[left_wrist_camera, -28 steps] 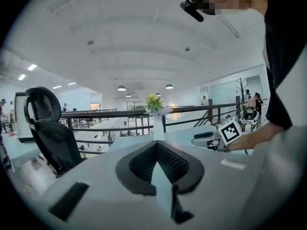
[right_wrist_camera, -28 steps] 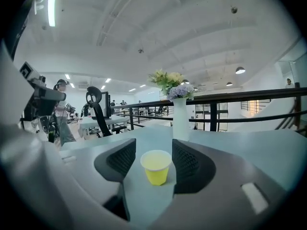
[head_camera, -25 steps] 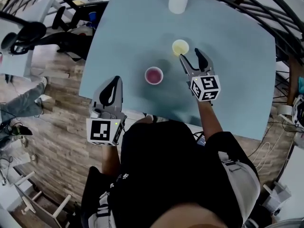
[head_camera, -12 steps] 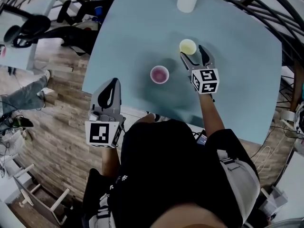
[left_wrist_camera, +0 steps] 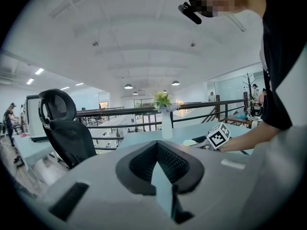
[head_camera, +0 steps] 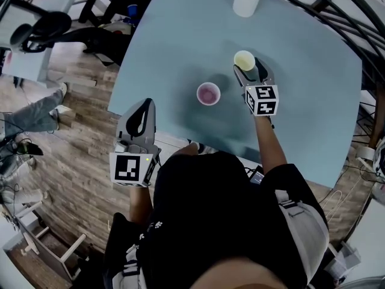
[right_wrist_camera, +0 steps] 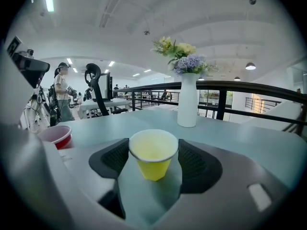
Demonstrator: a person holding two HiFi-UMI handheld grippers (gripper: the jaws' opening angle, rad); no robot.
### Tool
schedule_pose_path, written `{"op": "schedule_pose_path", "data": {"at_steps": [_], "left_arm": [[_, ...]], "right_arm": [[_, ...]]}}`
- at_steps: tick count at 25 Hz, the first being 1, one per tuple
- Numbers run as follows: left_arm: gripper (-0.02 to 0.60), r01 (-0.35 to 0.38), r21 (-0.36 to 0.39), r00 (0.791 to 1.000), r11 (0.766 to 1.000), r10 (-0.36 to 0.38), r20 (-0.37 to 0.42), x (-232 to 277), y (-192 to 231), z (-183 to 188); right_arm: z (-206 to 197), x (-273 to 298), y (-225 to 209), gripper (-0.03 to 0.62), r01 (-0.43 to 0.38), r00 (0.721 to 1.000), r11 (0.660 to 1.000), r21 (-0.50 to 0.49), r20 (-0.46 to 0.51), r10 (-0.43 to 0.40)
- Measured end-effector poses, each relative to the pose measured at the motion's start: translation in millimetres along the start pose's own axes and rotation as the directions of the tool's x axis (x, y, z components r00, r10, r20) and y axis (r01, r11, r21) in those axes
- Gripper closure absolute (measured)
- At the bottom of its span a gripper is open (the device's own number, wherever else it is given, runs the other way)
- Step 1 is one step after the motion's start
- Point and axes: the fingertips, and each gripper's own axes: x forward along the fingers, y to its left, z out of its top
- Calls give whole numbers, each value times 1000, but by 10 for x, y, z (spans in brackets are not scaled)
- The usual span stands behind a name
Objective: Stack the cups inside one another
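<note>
Closing in on the yellow cup [right_wrist_camera: 153, 156], your right gripper [head_camera: 249, 68] has its jaws set wide, with the cup standing upright on the table [head_camera: 180, 41] between the pads. The jaws have just been narrowing, but the cup looks round and undented. They may be brushing the rim, though that is hard to tell from this angle, and I would judge that they have no hold on it yet. The low, nearly level approach makes sense, since it lets you grip the cup wall at the sides and leaves its mouth free.

Your left gripper [head_camera: 144, 105] hangs back at the near edge of the table with its jaws together and nothing in them, probably parked out of the way until it is needed.

The pink cup [head_camera: 208, 93] stands upright, well apart to the left of the yellow one, with open table between the two. Neither cup is nested yet. The white vase [head_camera: 246, 2] of flowers stands beyond the yellow cup towards the far edge, so a high carry leftward should clear it. An office chair [head_camera: 42, 32] sits off the table and is no obstacle.
</note>
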Motion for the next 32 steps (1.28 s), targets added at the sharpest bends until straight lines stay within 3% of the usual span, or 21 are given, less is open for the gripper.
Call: {"op": "schedule_pose_path", "data": {"at_steps": [14,32], "left_arm": [[597,40,1,999,999,-40,14,24,-82,-22],[595,132,-19,983,991,-128,132,242,-186,167]], "right_arm": [[125,-227,105,267,-7,1000,1000,-9,13,7],[738,-961,392,267,-46,990,999,19,136,43]]}}
